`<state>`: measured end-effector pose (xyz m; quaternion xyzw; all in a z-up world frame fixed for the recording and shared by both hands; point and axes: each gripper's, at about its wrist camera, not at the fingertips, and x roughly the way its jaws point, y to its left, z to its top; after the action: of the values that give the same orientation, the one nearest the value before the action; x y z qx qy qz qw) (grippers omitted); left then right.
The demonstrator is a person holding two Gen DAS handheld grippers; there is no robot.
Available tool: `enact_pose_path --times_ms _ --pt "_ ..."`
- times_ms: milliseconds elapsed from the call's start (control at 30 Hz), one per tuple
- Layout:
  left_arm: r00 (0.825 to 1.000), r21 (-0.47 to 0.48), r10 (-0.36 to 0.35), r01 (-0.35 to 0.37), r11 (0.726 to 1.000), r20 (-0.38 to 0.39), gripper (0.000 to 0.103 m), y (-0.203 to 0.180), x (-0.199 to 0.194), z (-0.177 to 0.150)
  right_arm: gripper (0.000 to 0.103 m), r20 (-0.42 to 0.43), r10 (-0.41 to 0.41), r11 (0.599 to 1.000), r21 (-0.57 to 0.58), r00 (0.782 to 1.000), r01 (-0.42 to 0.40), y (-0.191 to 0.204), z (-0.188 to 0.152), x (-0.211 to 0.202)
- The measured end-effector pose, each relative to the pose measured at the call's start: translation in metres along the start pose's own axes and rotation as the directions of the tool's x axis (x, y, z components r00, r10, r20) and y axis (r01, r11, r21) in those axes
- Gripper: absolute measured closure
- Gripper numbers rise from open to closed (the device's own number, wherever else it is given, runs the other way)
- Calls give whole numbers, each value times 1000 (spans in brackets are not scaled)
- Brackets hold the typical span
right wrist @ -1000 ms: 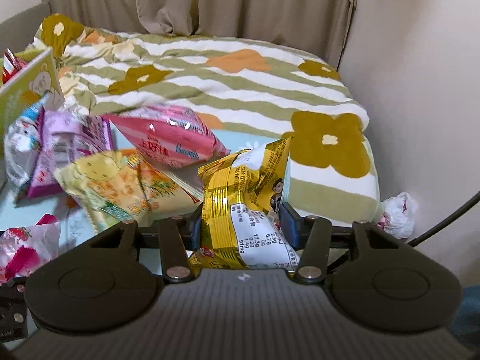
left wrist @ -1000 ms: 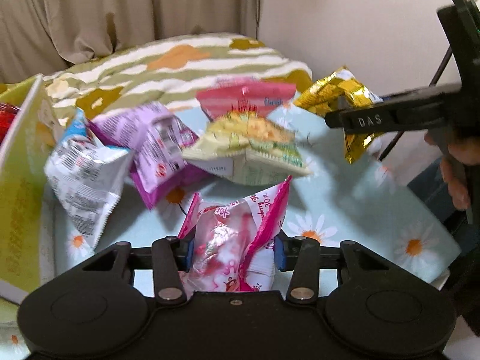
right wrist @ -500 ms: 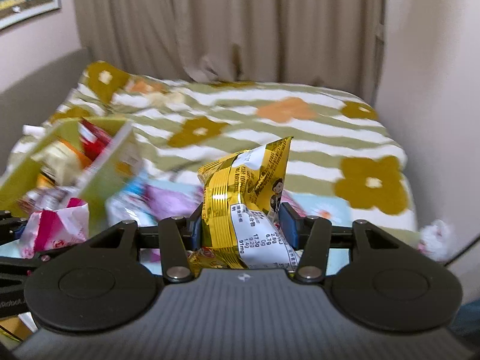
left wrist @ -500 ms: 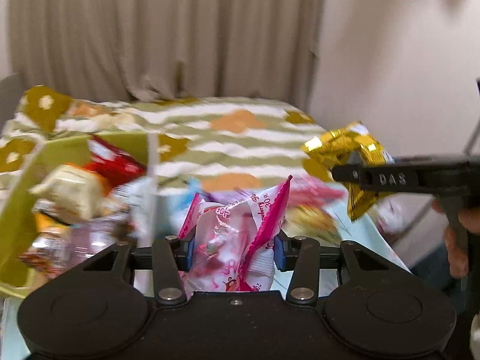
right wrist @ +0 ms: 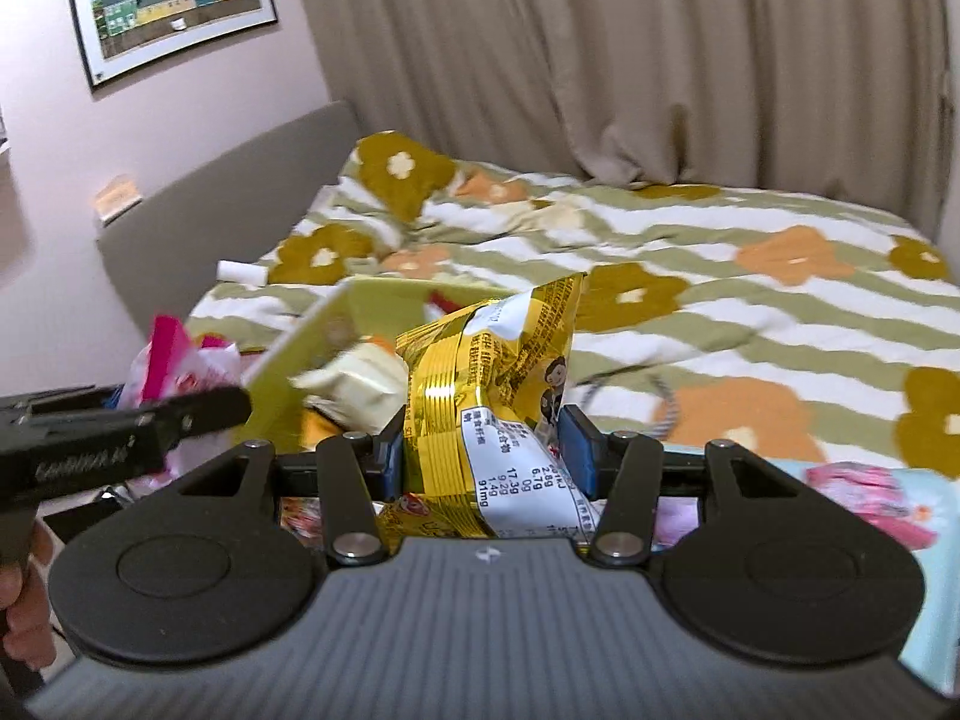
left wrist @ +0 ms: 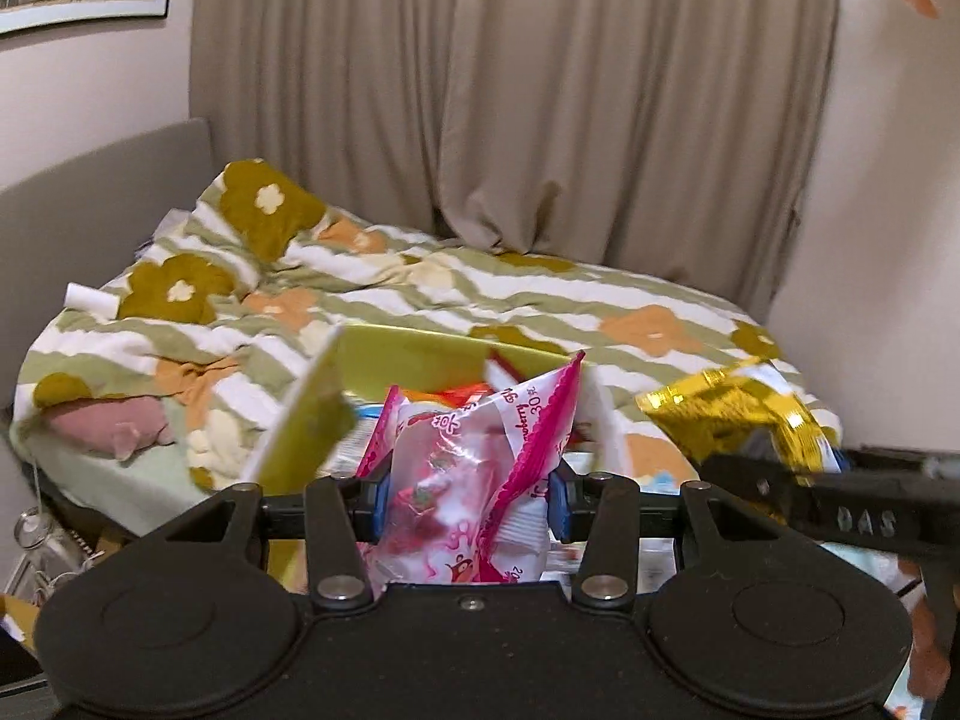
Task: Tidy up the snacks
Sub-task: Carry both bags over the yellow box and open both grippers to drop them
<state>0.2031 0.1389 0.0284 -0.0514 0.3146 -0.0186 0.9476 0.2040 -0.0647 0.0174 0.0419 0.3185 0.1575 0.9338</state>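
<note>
My left gripper (left wrist: pixel 468 495) is shut on a pink and white strawberry snack packet (left wrist: pixel 474 468), held up in the air. My right gripper (right wrist: pixel 486 444) is shut on a gold foil snack packet (right wrist: pixel 486 372). Both packets hang in front of a yellow-green box (left wrist: pixel 414 360) that holds several snacks, its near flap (left wrist: pixel 306 420) standing up. In the right wrist view the same box (right wrist: pixel 336 330) lies just behind the gold packet, with the left gripper and pink packet (right wrist: pixel 174 360) at its left. The gold packet (left wrist: pixel 738 414) shows at the right of the left wrist view.
A bed with a green, white and orange flowered duvet (right wrist: pixel 720 276) fills the background, beige curtains (left wrist: pixel 510 90) behind it. A pink packet (right wrist: pixel 864 486) lies on a light blue daisy cloth (right wrist: pixel 930 600) at the lower right. A grey headboard (right wrist: pixel 228 192) and a framed picture (right wrist: pixel 174 0) are on the left.
Both grippers have risen and swung left with their packets, away from the pile on the daisy cloth and over to the yellow-green box. Neither grip has changed.
</note>
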Motion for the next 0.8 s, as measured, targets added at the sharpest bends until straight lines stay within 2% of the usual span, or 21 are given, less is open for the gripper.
enact_pose_path --times_ms 100,167,233,267,433,600,800 --pt "1000 -11 5 -5 1000 -30 51 21 10 5 38 -17 22 1000 13 1000 -22 21 0 16" --pt "999 -21 2 -3 1000 -45 44 34 20 6 38 -27 24 1000 15 999 -24 33 -1 25" --pt "998 -16 -11 10 1000 -65 5 44 28 5 38 -36 22 1000 23 999 -21 42 -2 34" --pt "997 -15 -12 11 1000 -72 1 49 31 3 38 -39 17 999 27 999 -16 46 -4 36" --pt "992 -10 -58 57 998 -113 1 70 36 -9 37 -61 -14 998 62 998 18 57 -10 51" --pt "983 48 -91 100 994 -159 1 84 33 -21 37 -86 -43 994 95 995 51 69 -16 62" --pt "985 138 -102 121 983 -137 1 91 29 -21 37 -82 -50 990 127 995 60 92 -10 68"
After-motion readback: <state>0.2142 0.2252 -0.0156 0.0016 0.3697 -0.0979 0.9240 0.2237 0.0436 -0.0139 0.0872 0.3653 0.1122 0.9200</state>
